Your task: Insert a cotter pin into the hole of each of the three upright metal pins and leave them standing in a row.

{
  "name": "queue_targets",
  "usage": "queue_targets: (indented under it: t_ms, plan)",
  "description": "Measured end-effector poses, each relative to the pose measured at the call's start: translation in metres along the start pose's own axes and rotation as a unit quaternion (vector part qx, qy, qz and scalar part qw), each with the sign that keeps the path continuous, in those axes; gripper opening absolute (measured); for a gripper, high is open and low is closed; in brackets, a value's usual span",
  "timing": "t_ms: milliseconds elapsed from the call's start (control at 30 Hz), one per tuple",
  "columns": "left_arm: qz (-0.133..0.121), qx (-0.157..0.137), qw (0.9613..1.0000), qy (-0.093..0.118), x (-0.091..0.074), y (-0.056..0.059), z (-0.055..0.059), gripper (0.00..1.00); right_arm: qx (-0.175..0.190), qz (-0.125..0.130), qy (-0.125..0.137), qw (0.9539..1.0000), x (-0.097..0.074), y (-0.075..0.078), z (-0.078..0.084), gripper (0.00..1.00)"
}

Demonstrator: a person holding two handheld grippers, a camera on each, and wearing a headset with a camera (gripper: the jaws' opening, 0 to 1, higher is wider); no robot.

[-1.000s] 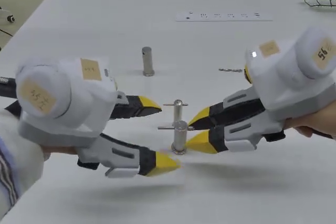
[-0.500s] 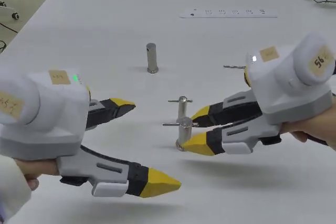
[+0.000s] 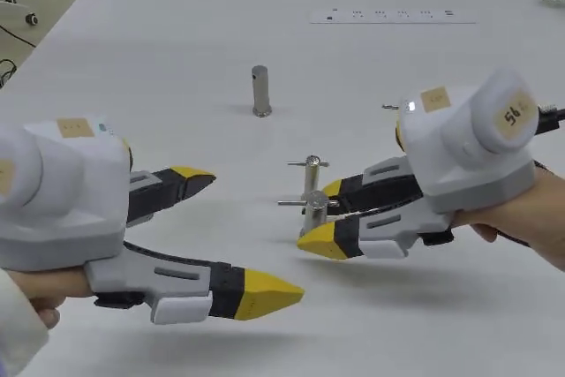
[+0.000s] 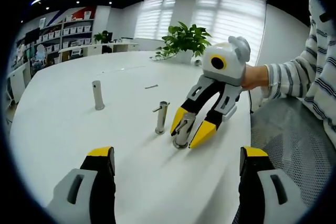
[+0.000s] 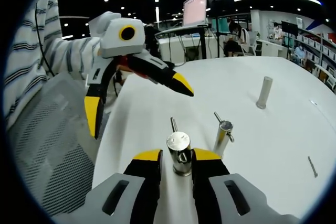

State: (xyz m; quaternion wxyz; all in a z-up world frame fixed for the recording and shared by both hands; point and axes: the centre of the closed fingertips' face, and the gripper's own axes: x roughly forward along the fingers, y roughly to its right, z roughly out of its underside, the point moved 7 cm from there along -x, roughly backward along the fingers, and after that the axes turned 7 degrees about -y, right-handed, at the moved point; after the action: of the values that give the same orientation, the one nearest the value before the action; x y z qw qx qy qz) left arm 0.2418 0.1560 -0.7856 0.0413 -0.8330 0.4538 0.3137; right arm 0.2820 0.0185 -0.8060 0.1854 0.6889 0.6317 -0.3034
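The near silver cylindrical metal pin (image 3: 312,218) and the middle silver pin (image 3: 310,178) stand mid-table, each with a fitted cotter pin (image 3: 296,204) crosswise through it. By this judgement, two of three are done. The far silver pin (image 3: 260,90) is bare, and a loose wire cotter pin (image 3: 388,108) lies to its right. The right gripper (image 3: 313,216) clamps the near pin. The left gripper (image 3: 256,232) is spread wide and empty.

Satin metal, matt plastic, smooth white tabletop.

The tabletop (image 3: 177,59) is smooth and white with a soft sheen. The near pin (image 5: 178,142), middle pin (image 3: 311,181) and far pin (image 3: 260,90) are bare silvery metal, satin rather than mirror-bright. The cotter pin (image 3: 307,163) through the middle pin is thin metal wire. The left gripper (image 3: 243,234) and right gripper (image 3: 320,214) have matt white and grey plastic shells. Each claw is black plastic with a smooth yellow tip, and tan paper labels (image 3: 433,99) are stuck on the shells. The sleeve (image 4: 299,77) is striped cloth.
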Motion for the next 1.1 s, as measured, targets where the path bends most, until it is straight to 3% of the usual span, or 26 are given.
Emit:
queue_targets:
  t_ms: [200,267,333,433,667,900,1100]
  plan:
    - [-0.004,-0.010,0.9999,0.002,-0.003,0.003,0.004,0.99,0.004,0.007,0.001,1.0000,0.001,0.002,0.001,0.17]
    - [-0.009,-0.008,0.9999,0.002,-0.005,0.004,0.004,0.99,-0.011,0.015,0.004,0.9998,0.001,0.001,0.001,0.16]
    - [-0.019,0.004,0.9998,0.005,-0.006,0.003,0.003,0.99,-0.012,0.017,0.004,0.9998,0.000,0.001,0.000,0.15]
    - [-0.015,-0.008,0.9998,0.009,-0.007,0.004,0.000,0.99,-0.016,0.020,0.007,0.9996,-0.002,0.003,0.001,0.14]
    - [-0.016,-0.004,0.9998,0.007,-0.009,0.004,-0.001,0.99,-0.040,0.009,0.010,0.9991,-0.010,0.000,0.006,0.13]
    - [-0.005,-0.015,0.9999,0.001,-0.010,0.004,0.005,0.99,-0.057,0.001,0.020,0.9982,-0.035,0.019,0.015,0.13]
    - [-0.013,-0.025,0.9996,0.001,-0.013,0.004,0.006,0.99,-0.060,0.020,-0.002,0.9980,-0.054,0.042,0.025,0.13]
